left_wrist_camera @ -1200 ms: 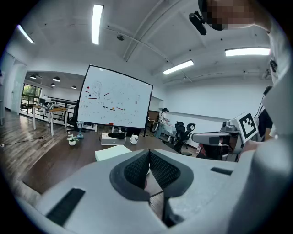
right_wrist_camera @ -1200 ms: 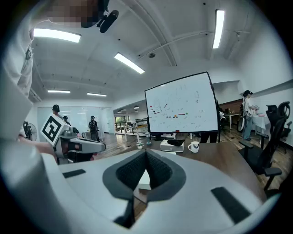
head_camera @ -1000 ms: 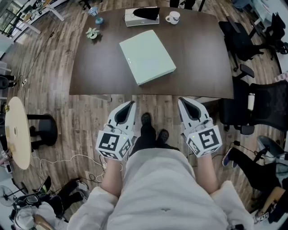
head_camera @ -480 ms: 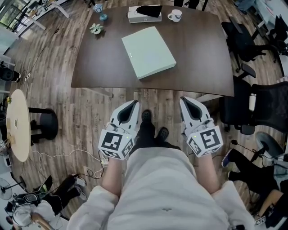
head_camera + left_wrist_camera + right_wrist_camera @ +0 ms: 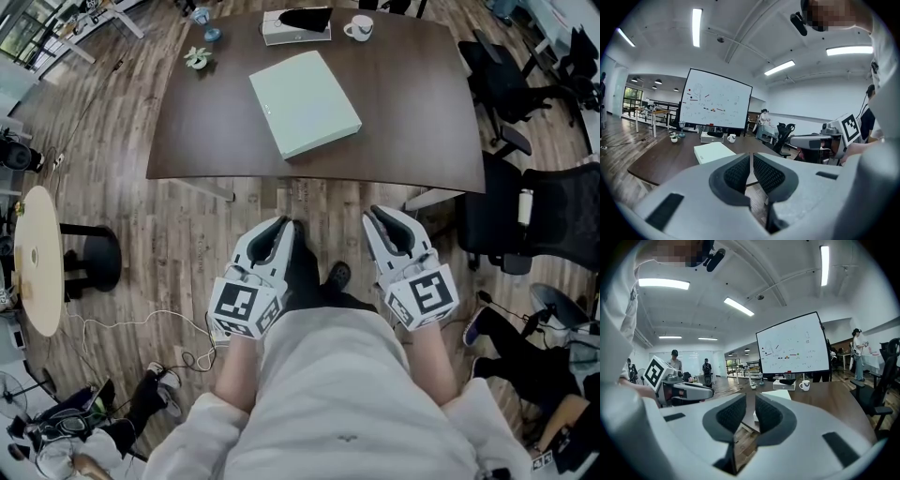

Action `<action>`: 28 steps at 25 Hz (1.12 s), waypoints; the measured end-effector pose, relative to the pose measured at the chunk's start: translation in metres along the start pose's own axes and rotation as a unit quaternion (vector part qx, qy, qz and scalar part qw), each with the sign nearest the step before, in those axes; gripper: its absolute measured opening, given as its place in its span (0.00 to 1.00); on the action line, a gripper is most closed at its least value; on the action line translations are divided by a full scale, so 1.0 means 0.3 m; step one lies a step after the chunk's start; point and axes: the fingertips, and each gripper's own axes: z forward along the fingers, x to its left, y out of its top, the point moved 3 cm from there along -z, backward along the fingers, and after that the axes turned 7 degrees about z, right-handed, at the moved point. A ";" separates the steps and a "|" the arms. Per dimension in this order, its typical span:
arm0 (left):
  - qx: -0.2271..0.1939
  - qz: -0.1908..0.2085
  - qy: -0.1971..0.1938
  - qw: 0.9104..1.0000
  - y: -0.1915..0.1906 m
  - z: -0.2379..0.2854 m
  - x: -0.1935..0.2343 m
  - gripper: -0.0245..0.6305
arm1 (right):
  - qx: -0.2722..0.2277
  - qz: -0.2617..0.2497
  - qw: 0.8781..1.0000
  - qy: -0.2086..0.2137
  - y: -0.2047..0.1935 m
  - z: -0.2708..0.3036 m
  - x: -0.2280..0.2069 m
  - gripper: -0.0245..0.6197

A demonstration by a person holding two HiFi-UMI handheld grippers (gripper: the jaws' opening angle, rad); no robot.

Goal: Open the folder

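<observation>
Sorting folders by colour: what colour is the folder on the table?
Pale mint green; the folder shows best in the head view.

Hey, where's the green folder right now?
In the head view the pale green folder lies closed near the middle of the dark table, nearer the person than the white mug.

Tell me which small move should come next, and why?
Probably bring both grippers forward to the folder: it lies closed on the table, while the left gripper, shut, and the right gripper, jaws opening and empty, hang over the floor, short of the table's edge.
</observation>
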 end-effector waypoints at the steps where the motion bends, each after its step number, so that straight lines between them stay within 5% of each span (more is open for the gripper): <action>1: 0.001 0.002 0.000 1.000 -0.002 0.001 0.001 0.05 | 0.003 -0.004 1.000 0.004 -0.001 0.003 0.004 0.13; 8: -0.004 0.017 -0.010 1.000 -0.011 0.022 0.038 0.22 | 0.003 -0.018 1.000 0.015 -0.007 0.047 0.027 0.31; 28: -0.002 -0.004 -0.021 1.000 0.039 0.220 0.408 0.26 | 0.037 -0.037 0.999 0.006 0.074 0.411 -0.028 0.33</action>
